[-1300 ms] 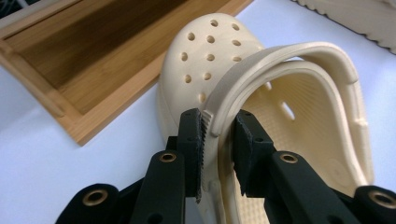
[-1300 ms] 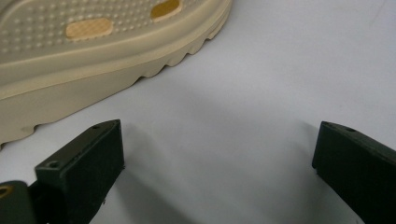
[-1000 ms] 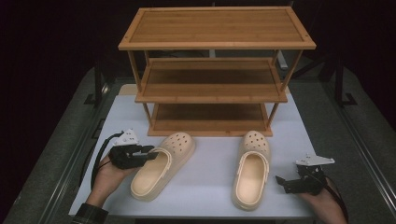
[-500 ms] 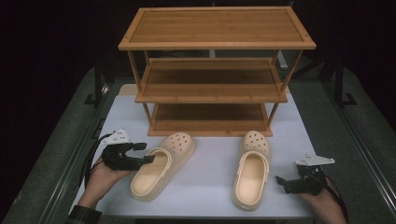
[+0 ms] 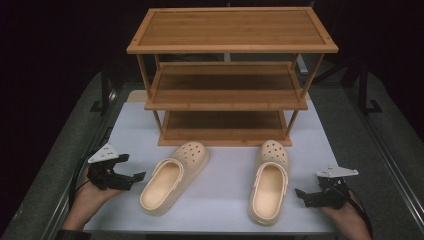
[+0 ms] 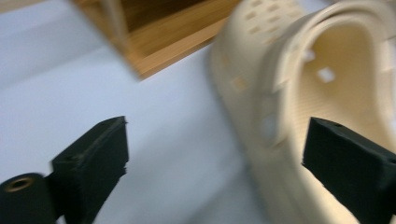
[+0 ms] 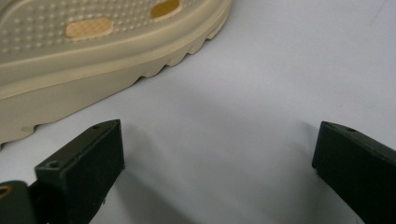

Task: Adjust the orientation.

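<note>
Two cream clogs lie on the white mat (image 5: 225,165) in front of a three-tier bamboo shoe rack (image 5: 227,75). The left clog (image 5: 172,182) (image 6: 327,70) is angled with its toe toward the rack; the right clog (image 5: 269,182) (image 7: 93,51) points straight at it. My left gripper (image 5: 131,168) (image 6: 219,158) is just left of the left clog's heel, apart from it. Its jaws have just been opening and nothing is gripped between them. My right gripper (image 5: 306,195) (image 7: 217,163) rests open on the mat, right of the right clog's heel.
The rack's three shelves are bare. Dark grey table borders (image 5: 60,190) flank the mat on both sides. A hand (image 5: 85,205) and a cable trail from each gripper toward the near edge.
My left gripper has drawn back leftward from the left clog's heel rim, and its jaws have spread apart. The clog stayed where it was. The right gripper has not moved.
</note>
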A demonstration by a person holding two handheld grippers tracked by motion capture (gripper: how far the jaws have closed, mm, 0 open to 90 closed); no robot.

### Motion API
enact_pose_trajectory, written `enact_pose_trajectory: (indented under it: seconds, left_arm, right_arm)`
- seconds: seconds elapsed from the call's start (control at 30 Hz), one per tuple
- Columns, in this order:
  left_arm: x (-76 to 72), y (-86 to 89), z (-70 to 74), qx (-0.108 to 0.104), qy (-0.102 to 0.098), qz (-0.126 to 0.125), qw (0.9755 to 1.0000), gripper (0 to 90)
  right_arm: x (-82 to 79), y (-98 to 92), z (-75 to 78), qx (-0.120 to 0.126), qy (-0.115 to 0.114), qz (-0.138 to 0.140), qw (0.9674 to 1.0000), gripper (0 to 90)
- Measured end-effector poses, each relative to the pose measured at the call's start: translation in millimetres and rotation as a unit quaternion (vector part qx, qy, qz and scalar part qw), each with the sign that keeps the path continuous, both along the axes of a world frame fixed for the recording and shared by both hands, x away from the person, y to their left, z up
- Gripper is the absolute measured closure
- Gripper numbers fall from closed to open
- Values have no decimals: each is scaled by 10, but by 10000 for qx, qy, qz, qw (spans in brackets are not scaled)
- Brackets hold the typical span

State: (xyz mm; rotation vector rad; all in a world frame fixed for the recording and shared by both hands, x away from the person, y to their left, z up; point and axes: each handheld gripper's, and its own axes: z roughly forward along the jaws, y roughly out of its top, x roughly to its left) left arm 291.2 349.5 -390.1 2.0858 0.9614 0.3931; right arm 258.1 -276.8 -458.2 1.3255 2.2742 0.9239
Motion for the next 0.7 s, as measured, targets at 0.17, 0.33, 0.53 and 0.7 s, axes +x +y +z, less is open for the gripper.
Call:
enact_pose_trajectory:
  seconds: [0.17, 0.33, 0.53, 0.7]
  left_arm:
    - [-11, 174, -153, 394, 21, 414, 9984, 15]
    - [13, 276, -385, 668, 233, 621, 9956, 15]
    - [35, 270, -574, 730, 355, 572, 9951, 13]
    - [17, 281, -601, 621, 259, 599, 9959, 0]
  right_arm:
    - [0, 0, 0, 3, 0, -2, 10000, 17]
    - [0, 1, 0, -2, -1, -1, 10000, 17]
    - [-4, 2, 0, -17, -18, -1, 10000, 16]
    - [-4, 3, 1, -23, -15, -1, 10000, 17]
